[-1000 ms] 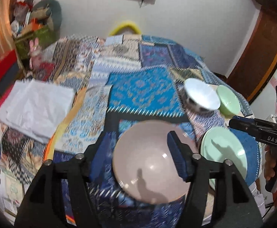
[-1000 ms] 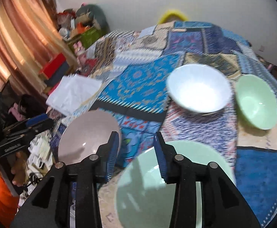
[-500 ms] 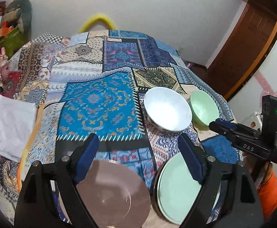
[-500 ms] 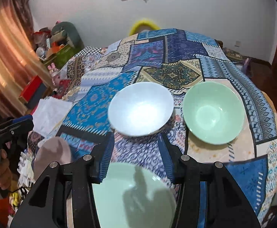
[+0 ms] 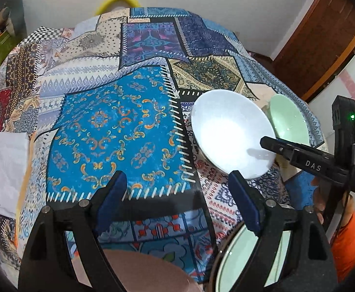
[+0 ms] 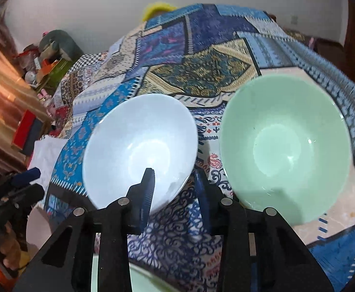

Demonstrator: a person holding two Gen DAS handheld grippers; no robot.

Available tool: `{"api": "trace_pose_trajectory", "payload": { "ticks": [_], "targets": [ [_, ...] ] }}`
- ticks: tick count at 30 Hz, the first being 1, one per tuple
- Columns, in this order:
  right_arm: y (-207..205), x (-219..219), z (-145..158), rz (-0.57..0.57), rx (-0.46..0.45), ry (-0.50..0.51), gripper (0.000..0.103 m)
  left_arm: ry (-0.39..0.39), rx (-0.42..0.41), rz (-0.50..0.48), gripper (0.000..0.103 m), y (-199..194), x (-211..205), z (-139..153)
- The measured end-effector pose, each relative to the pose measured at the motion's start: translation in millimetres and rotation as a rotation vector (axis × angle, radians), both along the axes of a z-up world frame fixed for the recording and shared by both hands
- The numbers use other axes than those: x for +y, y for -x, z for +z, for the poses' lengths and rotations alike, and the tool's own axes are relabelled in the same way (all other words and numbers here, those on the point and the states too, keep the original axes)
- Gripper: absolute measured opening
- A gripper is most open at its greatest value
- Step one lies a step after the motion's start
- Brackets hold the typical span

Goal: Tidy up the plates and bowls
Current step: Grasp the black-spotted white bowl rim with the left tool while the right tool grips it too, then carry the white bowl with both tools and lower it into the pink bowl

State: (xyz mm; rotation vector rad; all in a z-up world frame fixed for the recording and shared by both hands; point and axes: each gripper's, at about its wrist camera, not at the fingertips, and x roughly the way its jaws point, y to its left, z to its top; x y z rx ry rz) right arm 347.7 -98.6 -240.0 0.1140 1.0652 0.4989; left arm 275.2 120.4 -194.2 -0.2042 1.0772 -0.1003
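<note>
The round white ceramic bowl [image 6: 138, 150] sits upright on the patchwork-patterned blue cloth [image 5: 114, 131] that covers the tabletop, left of centre in the right wrist view and right of centre in the left wrist view [image 5: 231, 133]. Just beside it, to its right in both views, stands the round pale green bowl [image 6: 284, 146], also upright; whether their rims touch cannot be told. The right tongs [image 6: 175, 189] straddle the near rim of the white bowl: the left finger lies over the bowl's inside, the right finger outside its wall, and the jaws have just been closing around that rim, though a gap is visible and the pads do not yet press on it. The left tongs [image 5: 177, 202] are spread wide above the cloth at the lower middle of the left wrist view, with nothing between the fingers. At the bottom edge of that view lie a flat dusty-pink plate [image 5: 148, 272] and, lower right, a pale green plate with a dark rim [image 5: 233, 262]. A folded white cloth [image 5: 2, 170] lies at the left edge, and an orange sleeve [image 5: 347, 241] shows at the lower right.
</note>
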Motion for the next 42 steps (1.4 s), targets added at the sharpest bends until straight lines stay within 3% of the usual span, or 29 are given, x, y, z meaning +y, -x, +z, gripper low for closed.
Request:
{"api": "trace_pose_trajectory", "payload": {
  "ticks": [4, 8, 14, 20, 22, 25, 29, 35, 42],
  "targets": [
    [-7, 4, -8, 0.003, 0.015, 0.006, 0.028, -0.015, 0.012, -0.004, 0.085, -13, -2, -7],
    [-13, 13, -15, 0.018, 0.003, 0.039, 0.019, -0.020, 0.021, -0.013, 0.085, -22, -2, -12],
    [-10, 23, -15, 0.087, -0.033, 0.069, 0.018, -0.022, 0.067, -0.016, 0.081, -35, -1, -27],
    [-4, 31, -19, 0.182, 0.003, 0.033, 0.018, -0.001, 0.152, -0.017, 0.048, -45, -2, -47],
    [0, 34, -18, 0.203, 0.000, 0.035, 0.018, 0.005, 0.173, -0.012, 0.025, -45, -2, -53],
    [4, 37, -17, 0.216, 0.005, 0.023, 0.018, 0.060, 0.207, -0.018, 0.011, -46, 0, -62],
    [10, 42, -15, 0.202, -0.026, 0.037, 0.017, 0.059, 0.191, 0.000, 0.011, -43, 0, -61],
    [10, 41, -16, 0.174, 0.031, -0.009, 0.015, 0.020, 0.151, -0.005, 0.011, -29, -3, -47],
    [26, 39, 0, 0.161, 0.018, -0.026, 0.015, 0.025, 0.108, -0.014, 0.011, -6, -5, -25]
  ]
}}
